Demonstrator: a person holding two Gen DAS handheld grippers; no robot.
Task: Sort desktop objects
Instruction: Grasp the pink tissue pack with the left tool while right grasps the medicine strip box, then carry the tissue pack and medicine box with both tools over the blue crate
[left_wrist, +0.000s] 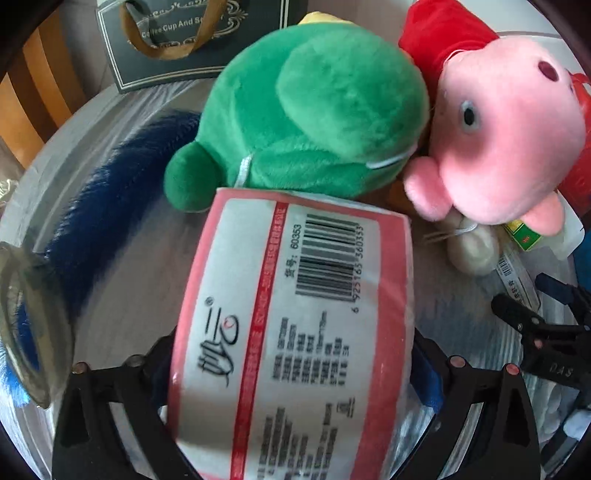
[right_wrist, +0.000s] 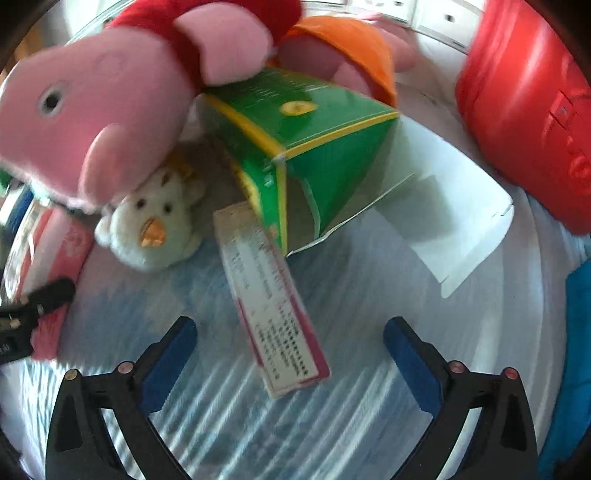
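The tissue pack (left_wrist: 291, 332) sits clamped in your left tool (left_wrist: 295, 373), just near of the green plush (left_wrist: 310, 122) and pink pig (left_wrist: 509, 136). Your right tool (right_wrist: 290, 350) gapes wide and empty over the desk (right_wrist: 369, 314), astride a slim box (right_wrist: 273, 299).

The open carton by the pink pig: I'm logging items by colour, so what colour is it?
The carton is green with yellow edges, white inside its flap; clearest in the right wrist view.

Turtle plush (left_wrist: 314, 110) lies left of pig plush (left_wrist: 506, 140) (touching).
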